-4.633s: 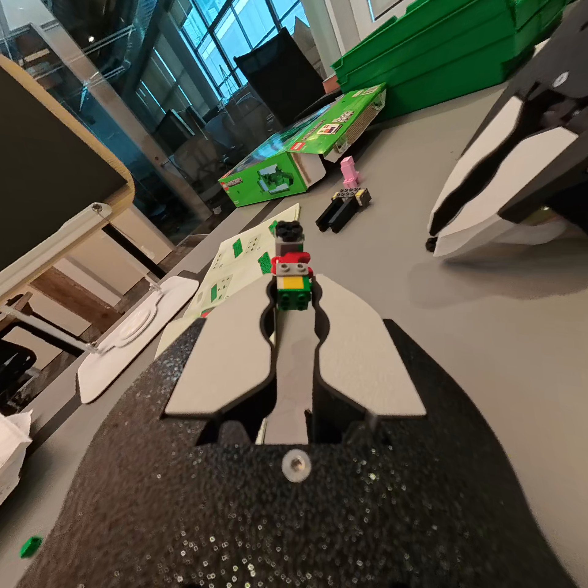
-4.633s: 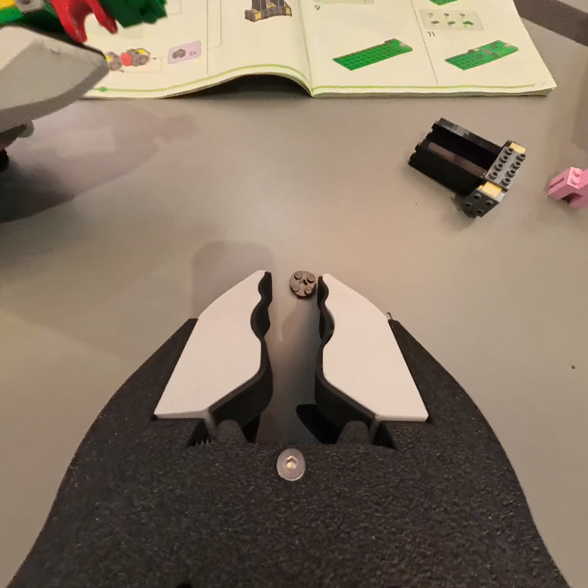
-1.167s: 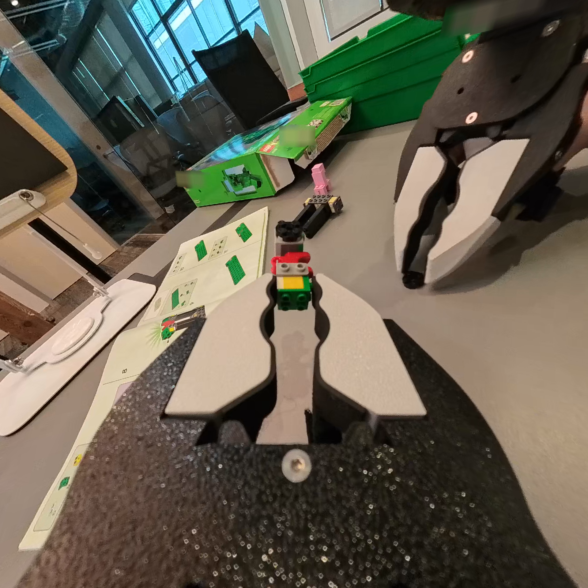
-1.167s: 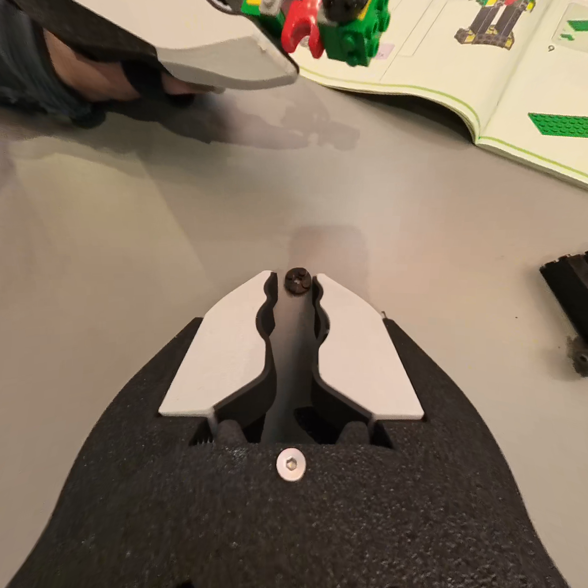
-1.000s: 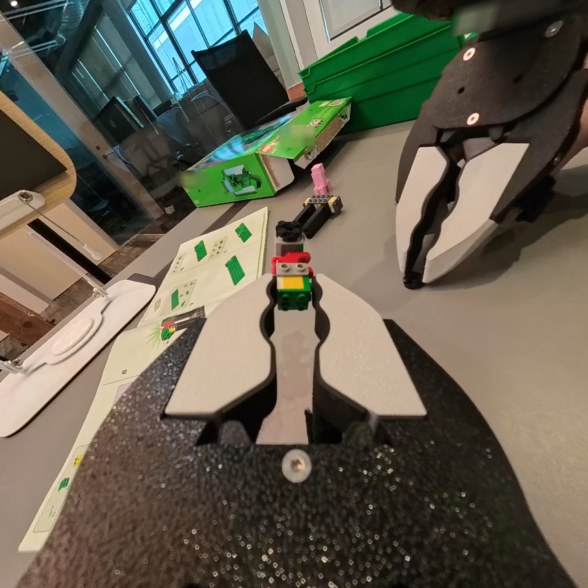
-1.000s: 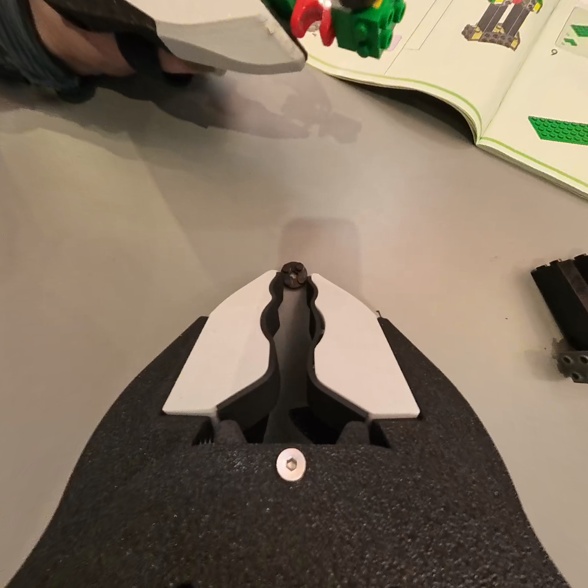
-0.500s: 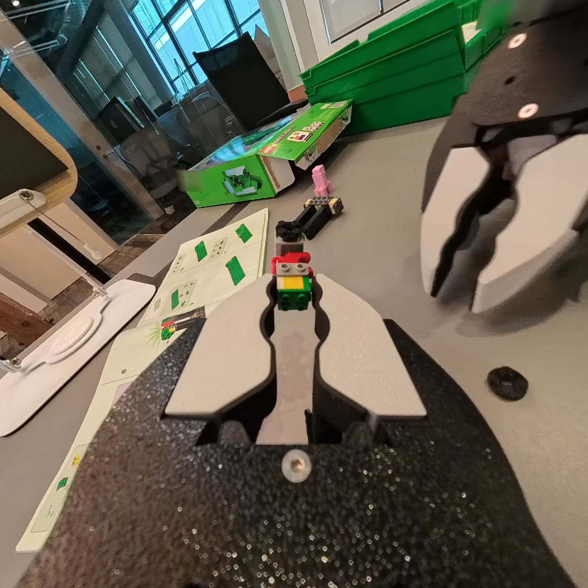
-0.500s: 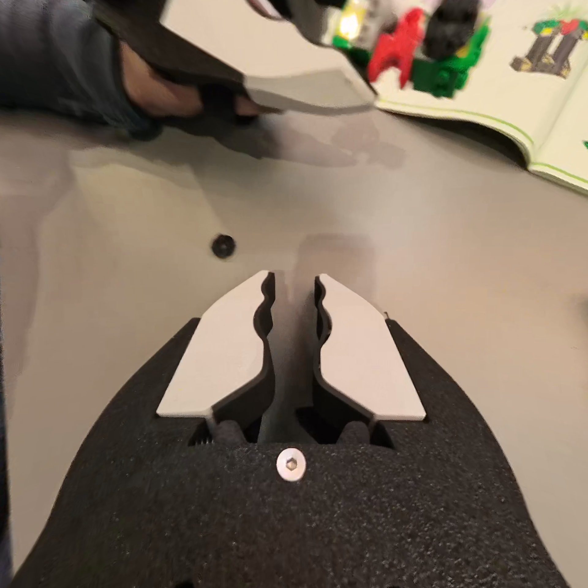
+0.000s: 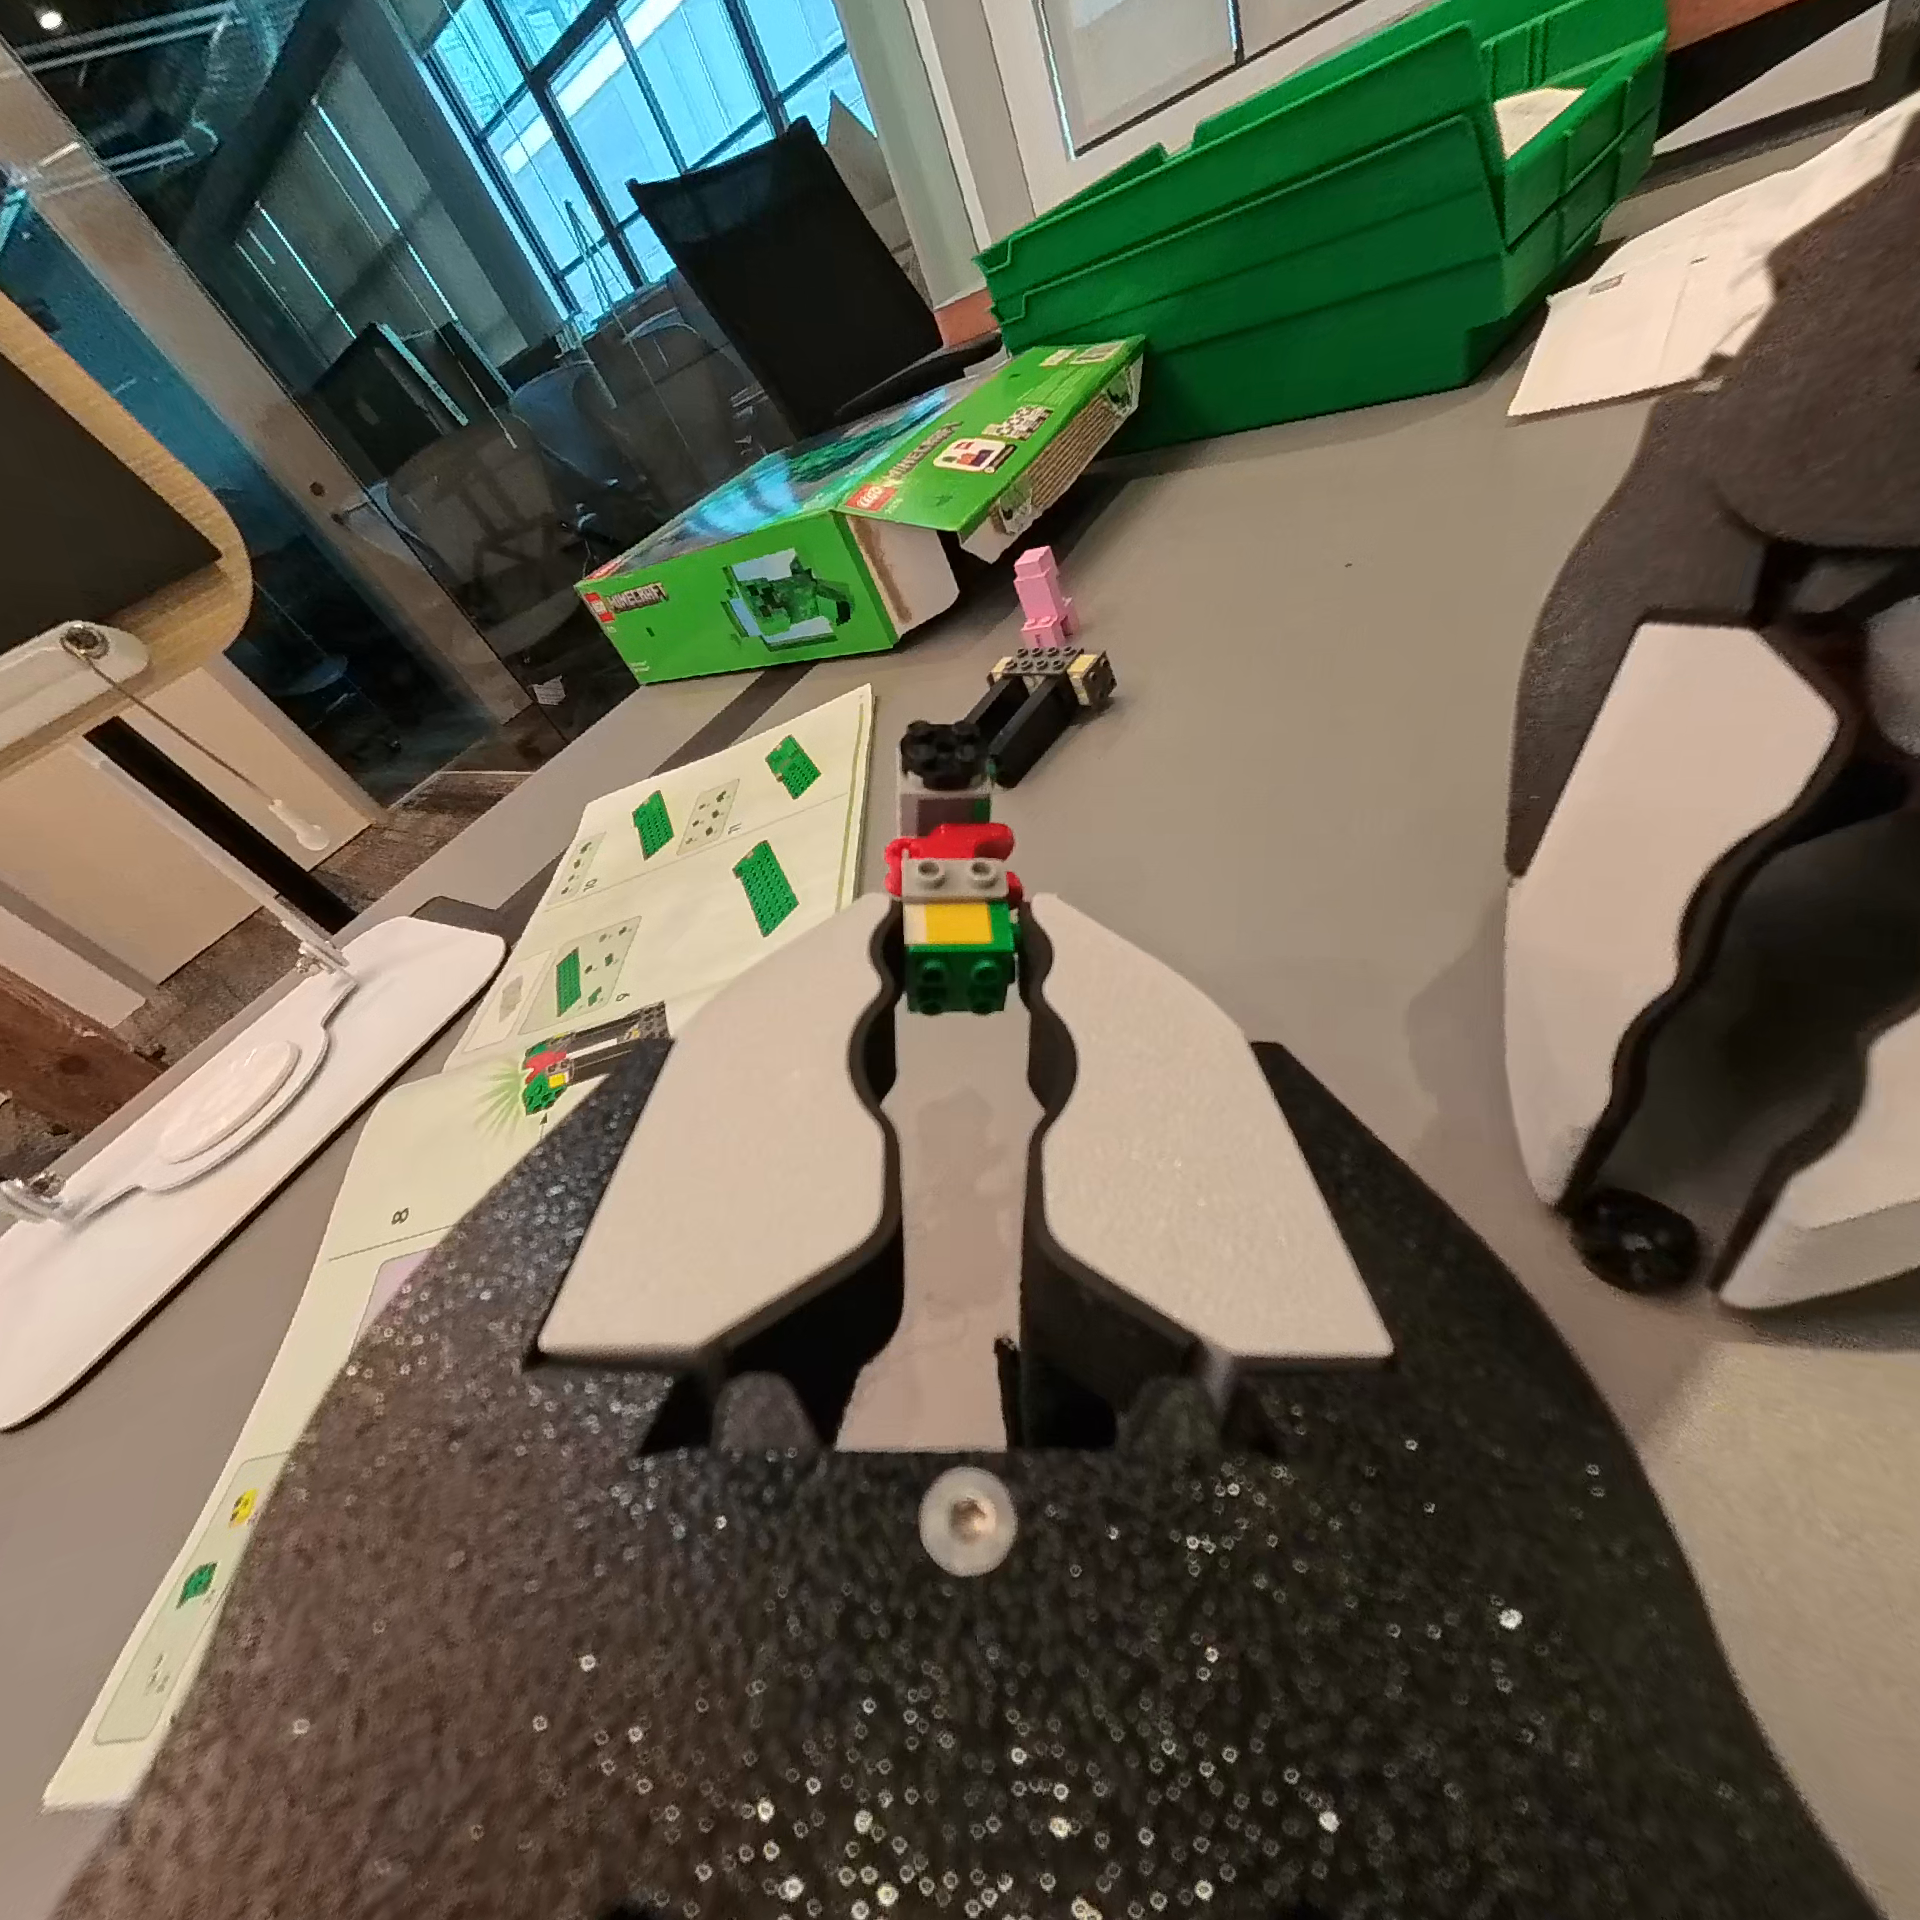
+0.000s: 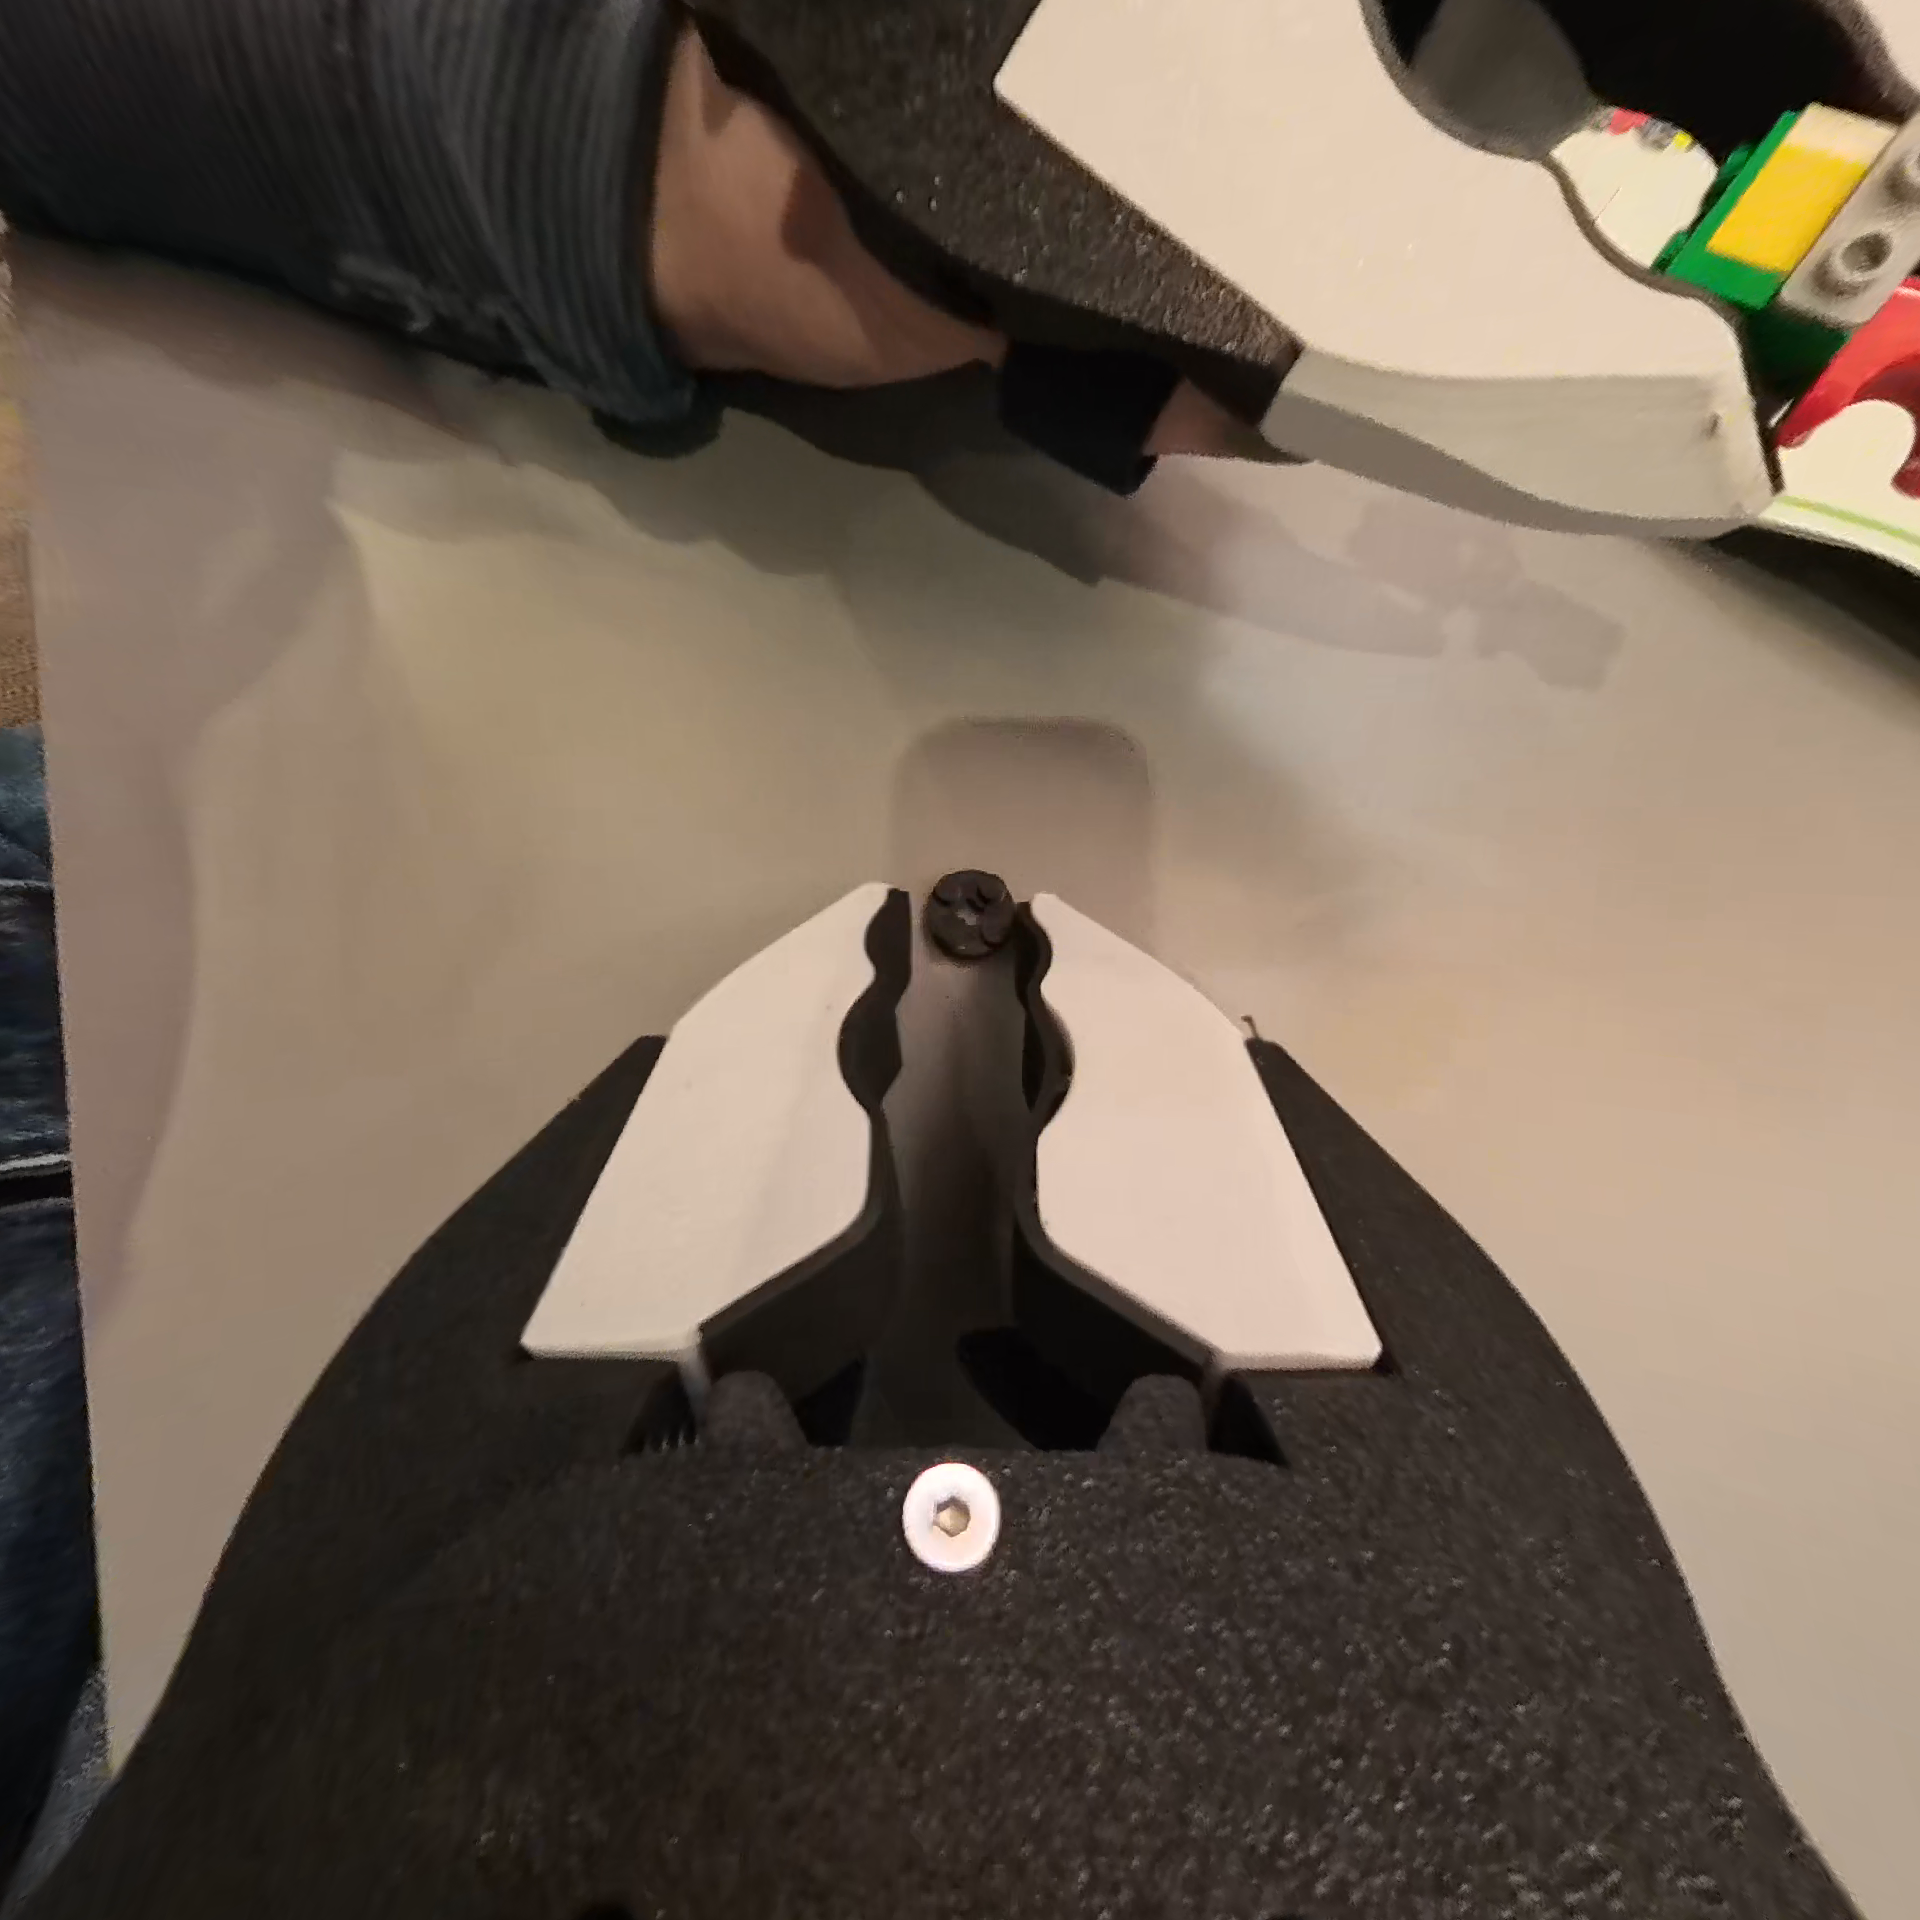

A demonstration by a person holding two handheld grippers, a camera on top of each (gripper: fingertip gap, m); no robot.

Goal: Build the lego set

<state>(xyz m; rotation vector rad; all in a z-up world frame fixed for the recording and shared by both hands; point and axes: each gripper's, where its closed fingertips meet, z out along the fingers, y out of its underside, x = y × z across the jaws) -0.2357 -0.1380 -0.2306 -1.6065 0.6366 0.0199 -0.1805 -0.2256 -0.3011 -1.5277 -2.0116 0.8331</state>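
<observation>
- the left claw [image 9: 961,940] is clamped on a small lego sub-assembly [image 9: 956,935]: green brick at the base, a yellow and white layer, a grey studded plate, red clips, then a grey block capped by a black round piece. its long axis runs straight out from the fingertips, away from the camera.
- left of it on the grey worktop [image 9: 1299,727] the instruction booklet [image 9: 717,862] lies open; farther off are the green set box [image 9: 831,551], a pink figure [image 9: 1044,594] and a black leg-like assembly [image 9: 1044,698].
- the right claw [image 10: 968,925] tips down to the worktop with its fingertips closing around a small black round lego piece [image 10: 968,927]; whether they grip it yet i cannot tell.
- the relation that counts: from the right claw, the sub-assembly [image 10: 1766,239] lies up and to the right, raised above the worktop. judging by this, the round piece must be lifted and carried that way, the right claw being the one at the piece.
</observation>
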